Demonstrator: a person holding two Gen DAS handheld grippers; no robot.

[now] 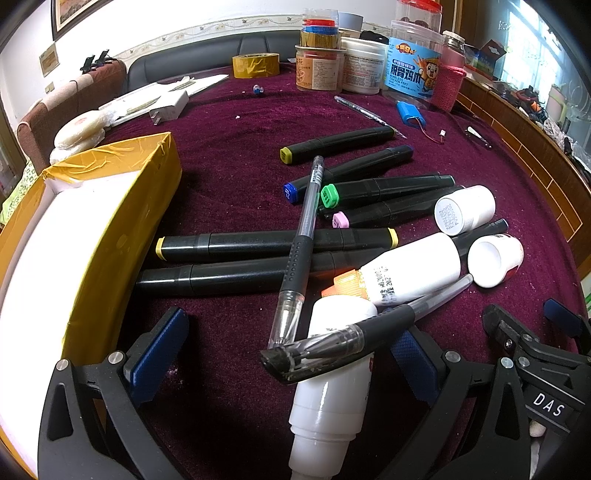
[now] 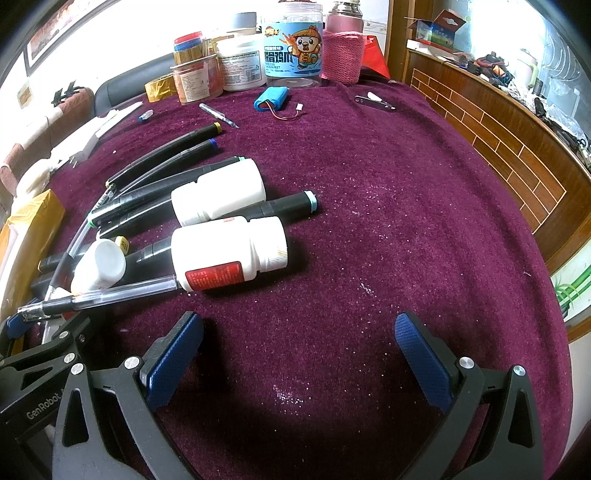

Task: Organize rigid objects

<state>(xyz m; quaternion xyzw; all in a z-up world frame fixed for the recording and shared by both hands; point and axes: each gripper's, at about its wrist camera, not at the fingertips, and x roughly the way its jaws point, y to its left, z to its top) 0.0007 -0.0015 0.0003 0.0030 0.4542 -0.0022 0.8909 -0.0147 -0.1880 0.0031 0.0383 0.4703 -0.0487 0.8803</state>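
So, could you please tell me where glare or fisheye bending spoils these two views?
Left wrist view: the box interior is blown out white, and the wall top left is washed out. Right wrist view: the window glares top right, and the wooden counter edge bows. Both have dark rounded corners.

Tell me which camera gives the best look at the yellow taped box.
The left wrist view: the yellow taped box fills its left side, showing the open top, white inside and long side wall. The right wrist view catches only a corner of it at the far left edge.
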